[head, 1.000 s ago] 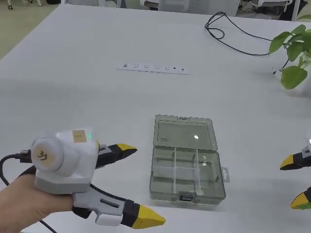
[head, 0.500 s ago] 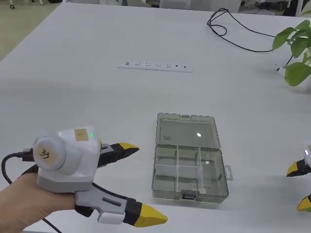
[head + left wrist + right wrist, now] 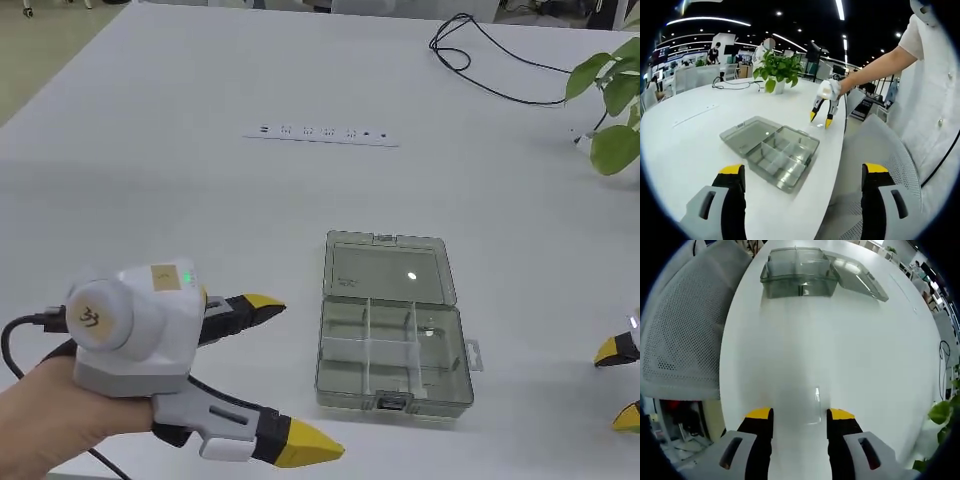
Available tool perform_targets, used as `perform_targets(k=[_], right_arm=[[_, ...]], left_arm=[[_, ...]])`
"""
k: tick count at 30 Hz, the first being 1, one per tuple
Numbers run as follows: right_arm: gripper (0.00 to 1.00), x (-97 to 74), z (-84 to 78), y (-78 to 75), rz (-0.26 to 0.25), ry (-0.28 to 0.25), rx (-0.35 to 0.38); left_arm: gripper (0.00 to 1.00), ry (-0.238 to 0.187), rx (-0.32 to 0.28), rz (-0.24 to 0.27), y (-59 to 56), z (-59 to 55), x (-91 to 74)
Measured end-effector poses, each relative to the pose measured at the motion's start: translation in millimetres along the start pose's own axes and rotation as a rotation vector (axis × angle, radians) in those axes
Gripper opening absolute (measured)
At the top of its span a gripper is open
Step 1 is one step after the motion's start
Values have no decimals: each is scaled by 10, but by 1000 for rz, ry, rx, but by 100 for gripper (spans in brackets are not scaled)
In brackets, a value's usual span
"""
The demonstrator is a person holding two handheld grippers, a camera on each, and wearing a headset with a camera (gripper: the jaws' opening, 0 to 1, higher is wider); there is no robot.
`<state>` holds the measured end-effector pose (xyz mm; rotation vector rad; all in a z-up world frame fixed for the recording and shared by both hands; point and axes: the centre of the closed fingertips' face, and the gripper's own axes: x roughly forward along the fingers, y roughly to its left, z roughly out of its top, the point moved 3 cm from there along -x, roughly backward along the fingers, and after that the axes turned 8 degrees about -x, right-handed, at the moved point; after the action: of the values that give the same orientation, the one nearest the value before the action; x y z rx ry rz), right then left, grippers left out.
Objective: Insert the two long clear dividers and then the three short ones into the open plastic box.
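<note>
Plastic box [image 3: 345, 392]: open, several dividers seated. Apparently one clear divider [image 3: 816, 395] left, loose right of box. Right gripper [image 3: 800, 413] and left gripper [image 3: 305, 378]: jaws parted, empty.

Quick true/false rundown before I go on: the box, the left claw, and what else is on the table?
1. The plastic box has its lid open, lying flat on the table. True.
2. The left claw is shut on a divider. False: its jaws stand apart and hold nothing.
3. The box has no dividers in it. False: clear dividers already split it into compartments.
4. A potted plant stands on the table. True.
5. The power strip lies inside the box. False: it lies on the table beyond the box, apart from it.
</note>
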<state>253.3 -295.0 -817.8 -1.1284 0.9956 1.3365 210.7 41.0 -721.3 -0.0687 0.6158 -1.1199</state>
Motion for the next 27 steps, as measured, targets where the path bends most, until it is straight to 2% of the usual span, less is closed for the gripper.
perform_targets(k=[3,10,18,23,27], right_arm=[[43,-3,2,0,1,2,1],[33,-5,11,-4,0,7,-3],[33,-10,18,0,-8,13,-14],[33,-90,90,-13,-36,-7,-7],[33,-216,206,-61,-81,-30,-7]], left_arm=[[99,0,2,-1,0,2,3],[99,1,1,0,3,-6,-6],[99,0,2,3,-1,-6,-26],[99,-1,3,3,6,12,-32],[97,-7,0,6,17,72,-30]])
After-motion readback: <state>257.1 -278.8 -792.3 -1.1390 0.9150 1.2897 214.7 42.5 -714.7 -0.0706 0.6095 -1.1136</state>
